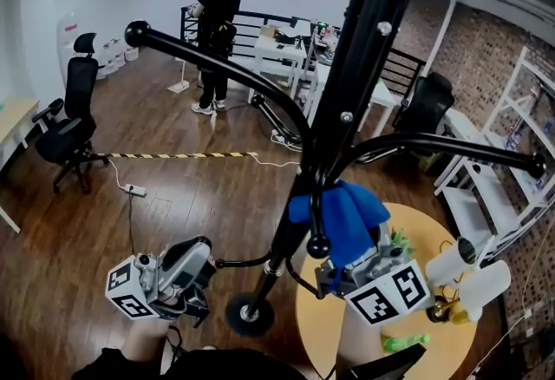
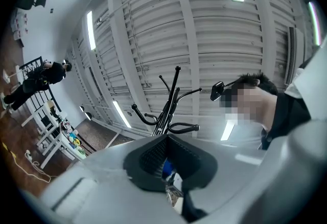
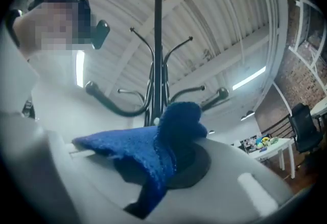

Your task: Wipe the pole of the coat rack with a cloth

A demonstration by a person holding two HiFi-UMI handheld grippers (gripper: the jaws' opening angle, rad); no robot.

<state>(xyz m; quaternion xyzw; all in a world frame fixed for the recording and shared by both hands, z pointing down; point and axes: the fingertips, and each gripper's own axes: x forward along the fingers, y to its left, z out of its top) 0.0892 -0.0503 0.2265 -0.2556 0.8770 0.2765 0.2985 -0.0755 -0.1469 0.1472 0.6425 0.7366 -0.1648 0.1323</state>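
The black coat rack's pole (image 1: 347,109) runs from top centre down to its round base (image 1: 250,313). My right gripper (image 1: 342,257) is shut on a blue cloth (image 1: 351,218), and the cloth presses against the pole just below the lower hooks. In the right gripper view the cloth (image 3: 153,146) drapes over the right gripper (image 3: 168,166), with the pole (image 3: 157,54) rising right behind it. My left gripper (image 1: 208,264) is lower, left of the pole, shut on a thin low branch of the rack (image 1: 247,263). In the left gripper view the pole (image 2: 171,100) rises from the left gripper (image 2: 166,166).
A round yellow table (image 1: 434,348) with small green items and white rolls (image 1: 473,274) stands right of the rack base. White shelves (image 1: 486,196) line the right wall. A person (image 1: 215,31) stands far back; an office chair (image 1: 69,127) and floor cable (image 1: 134,190) are at left.
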